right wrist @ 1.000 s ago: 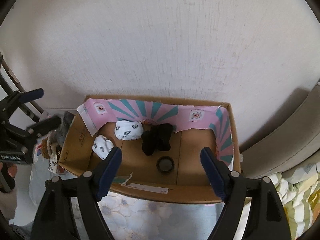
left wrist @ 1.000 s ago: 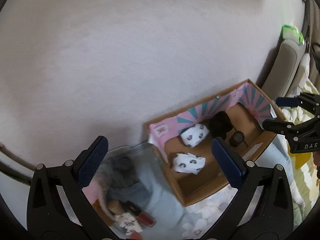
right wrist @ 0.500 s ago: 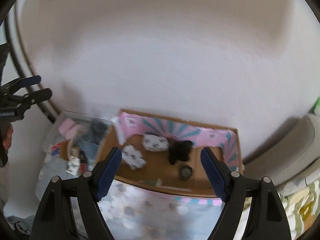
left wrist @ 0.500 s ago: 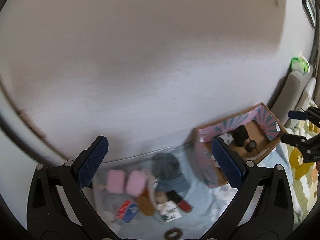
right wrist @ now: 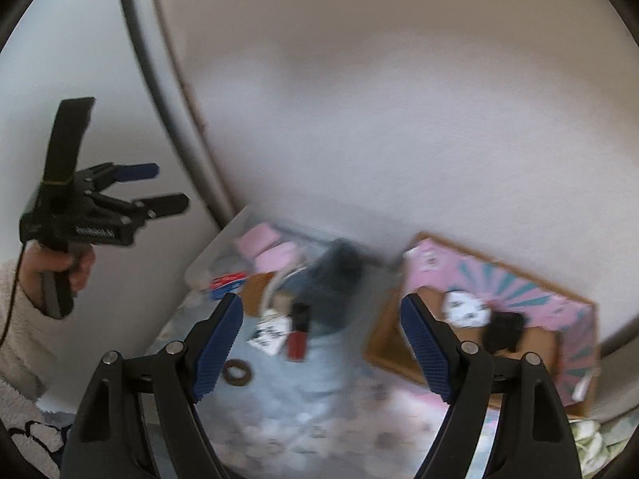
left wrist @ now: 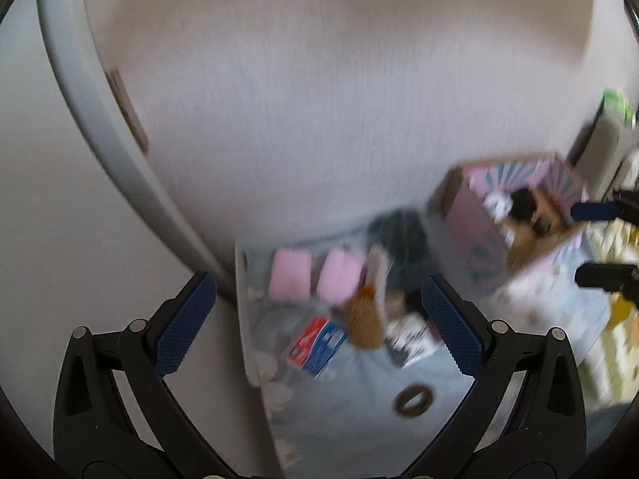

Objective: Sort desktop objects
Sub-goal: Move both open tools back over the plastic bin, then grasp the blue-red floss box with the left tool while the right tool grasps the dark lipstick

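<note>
Both pictures are smeared by motion blur, so small details are staying uncertain. In the left wrist view the left gripper [left wrist: 315, 319] is holding its blue-padded jaws wide apart with nothing between them, hanging above a clear plastic tray [left wrist: 240, 299] in the lower middle of the frame. Two pink soft blocks [left wrist: 311, 277] are lying side by side in that tray, with a red-white-and-blue flat packet [left wrist: 317, 345] below them and what looks like a brown bristly brush [left wrist: 365, 321] just to their right. A dark brown ring [left wrist: 411, 398] is lying on the pale blue cloth [left wrist: 359, 431] lower down. At the right, an open cardboard box lined in pink and teal [left wrist: 467, 215] is holding a white patterned bundle [left wrist: 497, 201] and a black bundle [left wrist: 523, 203].

In the right wrist view the right gripper [right wrist: 321, 349] is also standing wide and empty, over a red and black tube [right wrist: 298, 331] near the frame's centre. At the left edge, a hand [right wrist: 60, 267] in a fluffy white sleeve [right wrist: 20, 319] is gripping the other tool's handle.
</note>
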Demonstrator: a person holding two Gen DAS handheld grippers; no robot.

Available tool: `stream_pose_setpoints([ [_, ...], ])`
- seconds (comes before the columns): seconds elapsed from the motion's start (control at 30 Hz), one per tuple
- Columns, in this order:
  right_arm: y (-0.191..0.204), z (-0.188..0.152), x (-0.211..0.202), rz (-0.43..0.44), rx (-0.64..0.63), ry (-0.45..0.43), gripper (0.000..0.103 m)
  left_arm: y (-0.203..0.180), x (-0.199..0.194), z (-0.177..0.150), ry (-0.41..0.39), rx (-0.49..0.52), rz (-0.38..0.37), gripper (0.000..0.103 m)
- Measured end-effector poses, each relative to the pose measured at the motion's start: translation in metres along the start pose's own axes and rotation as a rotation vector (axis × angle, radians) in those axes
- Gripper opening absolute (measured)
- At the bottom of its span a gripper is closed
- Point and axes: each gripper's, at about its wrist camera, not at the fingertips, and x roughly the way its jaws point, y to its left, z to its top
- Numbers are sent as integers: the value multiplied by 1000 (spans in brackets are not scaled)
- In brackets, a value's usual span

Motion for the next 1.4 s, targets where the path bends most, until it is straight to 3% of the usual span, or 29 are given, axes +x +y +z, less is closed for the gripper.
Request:
stream_pose_setpoints([
  [0.27, 17, -30, 79, 83, 71, 148, 61, -7, 63, -59, 102, 97, 0, 91],
  [0.47, 15, -55, 138, 16, 87, 212, 47, -6, 116, -84, 129, 143, 20, 79],
  [0.57, 10, -63, 160, -8, 99, 233, 41, -6, 135, -91, 140, 160, 18, 78],
  [0.77, -1, -67, 179, -7, 134, 231, 36, -5, 152, -101, 147, 153, -13, 77],
  [1.1, -6, -68, 182, 59, 175, 207, 24, 1, 152, -104, 138, 117, -68, 59],
  [1.4, -5, -67, 176, 62, 168, 196, 20, 1, 145, -101, 137, 97, -76, 52],
])
